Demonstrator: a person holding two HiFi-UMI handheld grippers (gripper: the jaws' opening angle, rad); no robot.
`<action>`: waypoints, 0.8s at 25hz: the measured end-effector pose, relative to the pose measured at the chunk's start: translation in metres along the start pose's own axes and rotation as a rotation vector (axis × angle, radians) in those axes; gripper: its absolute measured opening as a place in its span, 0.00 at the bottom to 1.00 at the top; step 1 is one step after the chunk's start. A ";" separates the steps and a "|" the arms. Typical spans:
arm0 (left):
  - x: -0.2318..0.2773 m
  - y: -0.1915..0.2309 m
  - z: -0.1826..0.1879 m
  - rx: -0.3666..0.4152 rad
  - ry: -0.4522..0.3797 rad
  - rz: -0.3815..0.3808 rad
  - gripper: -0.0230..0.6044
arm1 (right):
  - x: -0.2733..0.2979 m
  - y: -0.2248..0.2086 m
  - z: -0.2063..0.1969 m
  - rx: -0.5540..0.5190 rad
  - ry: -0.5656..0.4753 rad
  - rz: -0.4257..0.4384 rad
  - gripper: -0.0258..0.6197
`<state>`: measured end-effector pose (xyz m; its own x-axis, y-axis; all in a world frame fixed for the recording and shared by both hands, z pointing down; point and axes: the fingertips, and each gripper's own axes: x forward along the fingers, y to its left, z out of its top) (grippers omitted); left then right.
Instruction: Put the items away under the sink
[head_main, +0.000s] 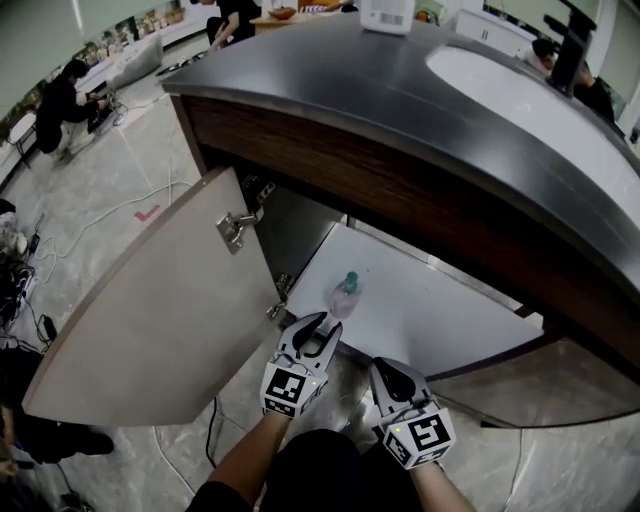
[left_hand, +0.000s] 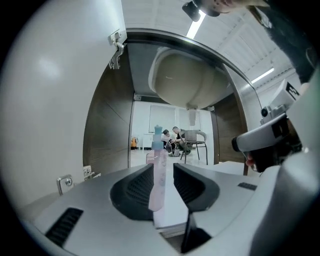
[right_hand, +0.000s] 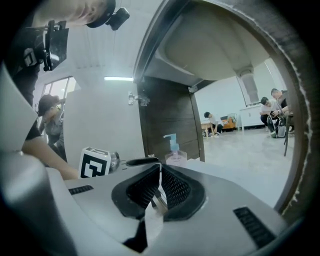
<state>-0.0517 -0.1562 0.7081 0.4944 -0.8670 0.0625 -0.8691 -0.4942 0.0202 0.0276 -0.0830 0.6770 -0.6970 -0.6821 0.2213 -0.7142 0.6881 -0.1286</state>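
A clear pump bottle with a teal top stands upright on the white floor of the open cabinet under the sink. My left gripper is level just in front of it, jaws apart. In the left gripper view the bottle shows through the gap and no pad presses on it. My right gripper hangs lower right of the left one, shut and empty. From the right gripper view the bottle stands ahead, with the left gripper's dark fingers beside it.
The cabinet door swings wide to the left, its hinge exposed. Above runs the dark countertop with the white basin, whose underside hangs into the cabinet. Cables and a crouching person are on the floor far left.
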 end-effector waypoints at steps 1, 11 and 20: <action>-0.004 -0.004 0.005 -0.002 -0.001 -0.006 0.24 | -0.002 0.003 0.003 0.007 -0.003 0.006 0.09; -0.046 -0.053 0.130 0.004 0.000 -0.125 0.10 | -0.034 0.040 0.097 -0.043 -0.001 0.029 0.09; -0.093 -0.077 0.249 -0.044 0.013 -0.132 0.05 | -0.076 0.084 0.208 -0.044 0.032 0.079 0.09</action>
<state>-0.0273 -0.0537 0.4519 0.6044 -0.7937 0.0691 -0.7965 -0.6002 0.0729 0.0072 -0.0249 0.4488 -0.7480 -0.6175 0.2434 -0.6531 0.7501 -0.1041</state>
